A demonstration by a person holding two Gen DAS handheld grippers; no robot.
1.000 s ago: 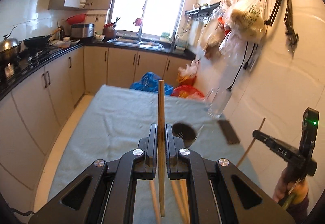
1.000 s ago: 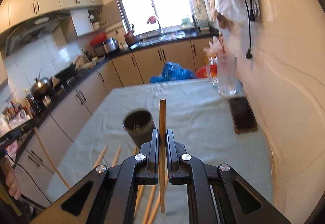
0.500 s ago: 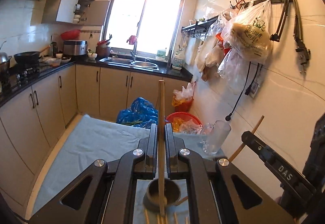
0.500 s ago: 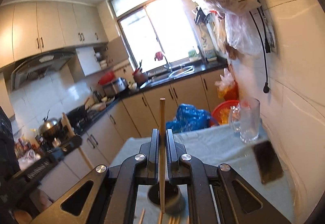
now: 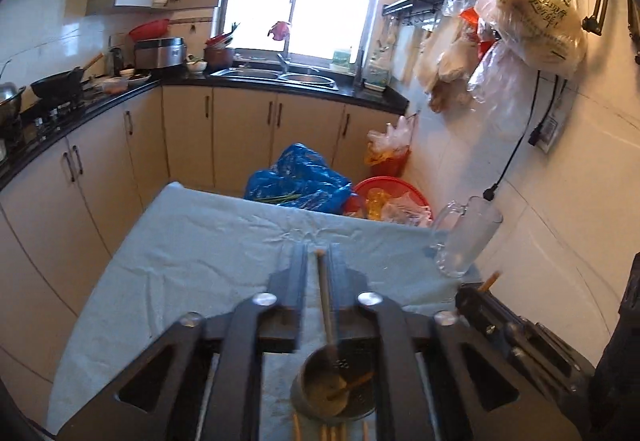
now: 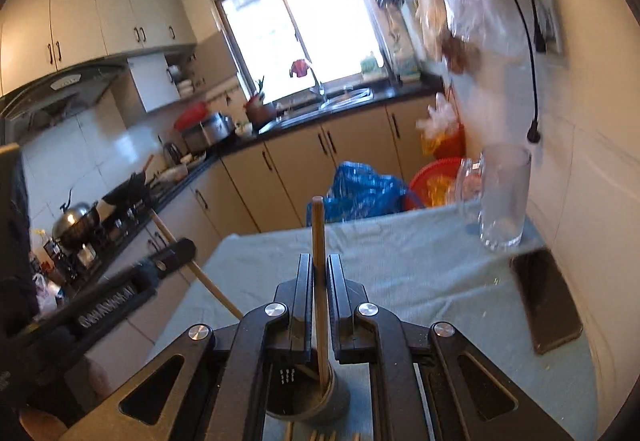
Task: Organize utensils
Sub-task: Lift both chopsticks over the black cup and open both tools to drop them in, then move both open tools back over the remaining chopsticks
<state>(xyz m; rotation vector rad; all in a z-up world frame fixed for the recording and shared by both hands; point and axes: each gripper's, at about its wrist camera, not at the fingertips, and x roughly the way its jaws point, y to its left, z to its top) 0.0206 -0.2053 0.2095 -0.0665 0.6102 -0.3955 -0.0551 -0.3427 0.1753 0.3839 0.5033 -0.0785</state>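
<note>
A dark perforated utensil holder (image 5: 334, 389) stands on the blue-clothed table (image 5: 192, 253), just below both grippers; it also shows in the right wrist view (image 6: 308, 397). My left gripper (image 5: 318, 265) is open; a wooden chopstick (image 5: 326, 305) stands loose between its fingers with its lower end inside the holder. My right gripper (image 6: 319, 277) is shut on another chopstick (image 6: 319, 253), whose lower end reaches into the holder. Several more chopsticks (image 5: 328, 433) lie on the cloth in front of the holder.
A glass mug (image 6: 502, 197) and a dark phone (image 6: 546, 305) sit at the table's right side by the tiled wall. Blue bag (image 5: 300, 181) and red basin (image 5: 384, 193) lie beyond the far edge. Cabinets run along the left.
Both grippers have come down over the holder. The left jaws have opened and its chopstick has dropped into the holder. The right chopstick's end has entered the holder.
</note>
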